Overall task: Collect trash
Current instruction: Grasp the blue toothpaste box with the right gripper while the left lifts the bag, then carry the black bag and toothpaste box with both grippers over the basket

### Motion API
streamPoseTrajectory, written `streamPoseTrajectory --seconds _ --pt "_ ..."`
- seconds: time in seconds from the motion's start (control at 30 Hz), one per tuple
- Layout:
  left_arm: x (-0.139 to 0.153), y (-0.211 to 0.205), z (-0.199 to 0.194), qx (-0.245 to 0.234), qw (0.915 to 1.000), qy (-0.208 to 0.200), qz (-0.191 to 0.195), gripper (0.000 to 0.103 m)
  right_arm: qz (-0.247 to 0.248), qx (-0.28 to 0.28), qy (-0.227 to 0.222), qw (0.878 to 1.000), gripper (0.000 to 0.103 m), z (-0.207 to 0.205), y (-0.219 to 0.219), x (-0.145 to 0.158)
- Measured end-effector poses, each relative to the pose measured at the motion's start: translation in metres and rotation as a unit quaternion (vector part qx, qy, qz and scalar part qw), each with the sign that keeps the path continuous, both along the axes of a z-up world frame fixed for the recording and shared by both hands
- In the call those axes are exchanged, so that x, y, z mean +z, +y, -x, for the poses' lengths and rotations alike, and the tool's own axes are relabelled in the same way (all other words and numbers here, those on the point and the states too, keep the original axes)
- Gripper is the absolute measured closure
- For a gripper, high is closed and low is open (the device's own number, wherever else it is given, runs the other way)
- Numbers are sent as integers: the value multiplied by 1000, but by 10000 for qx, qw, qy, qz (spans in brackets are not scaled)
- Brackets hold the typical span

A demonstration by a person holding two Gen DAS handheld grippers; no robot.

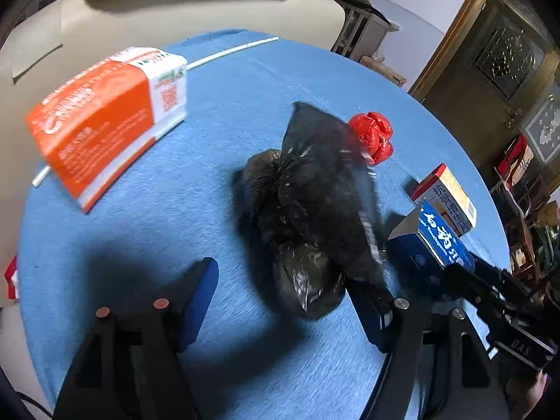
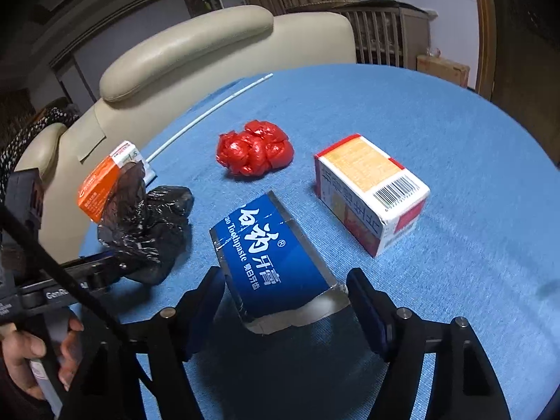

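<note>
A black plastic bag (image 1: 308, 203) lies crumpled on the round blue table (image 1: 140, 231); it also shows in the right wrist view (image 2: 150, 231). My left gripper (image 1: 283, 301) is open, its fingers either side of the bag's near end. My right gripper (image 2: 285, 301) is open around the near end of a blue toothpaste box (image 2: 276, 262), also seen in the left wrist view (image 1: 437, 241). A crumpled red plastic wad (image 2: 255, 152) and a red-and-white carton (image 2: 371, 192) lie beyond it. An orange box (image 1: 105, 122) lies at the left.
A thin white tube (image 2: 210, 115) lies along the far table edge. A cream leather chair (image 2: 196, 52) stands behind the table. A wooden cabinet (image 1: 490, 56) is at the right.
</note>
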State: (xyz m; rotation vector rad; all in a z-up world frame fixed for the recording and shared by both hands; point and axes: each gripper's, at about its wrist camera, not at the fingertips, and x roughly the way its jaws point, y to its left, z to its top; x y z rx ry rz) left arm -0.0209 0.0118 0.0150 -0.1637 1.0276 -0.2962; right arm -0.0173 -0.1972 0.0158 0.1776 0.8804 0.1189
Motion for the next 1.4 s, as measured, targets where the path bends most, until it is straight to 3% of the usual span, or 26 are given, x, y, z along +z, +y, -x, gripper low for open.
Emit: streamPoseTrajectory --seconds 0.2,0.33,0.47,0.5,0.53,0.57,0.63,0.77,1.0,1.4 --pt "16 12 23 6 9997 -187 134 21 155 233 -179 9994 20 3 6 9" --pt "17 -2 10 21 9997 -167 158 20 265 283 -60 9992 20 -7 9 2" --pt "-5 -22 -16 80 9994 12 -323 20 154 249 96 9995 24 -10 8 -8" --pt "-7 -27 -18 57 9984 -142 -537 29 46 187 93 9998 26 -9 5 -8" --pt "-8 -32 -17 19 9969 -218 -761 59 7 117 90 9999 28 -7 3 -7" --pt "-7 -34 -17 23 9952 -265 -939 68 -16 84 97 9999 32 -5 1 -7" --pt "-5 -29 -18 3 9978 -114 -657 71 -101 10 140 9999 36 1 -7 -5" --pt "3 -20 -9 31 9981 -138 -605 73 -308 -171 141 9993 41 13 -15 -3" --pt "31 -18 23 -61 9971 -434 -619 73 -553 -360 -170 9977 42 54 -22 15" --pt "57 -46 99 -494 9932 -652 -830 73 -879 -949 -647 9895 42 159 -47 43"
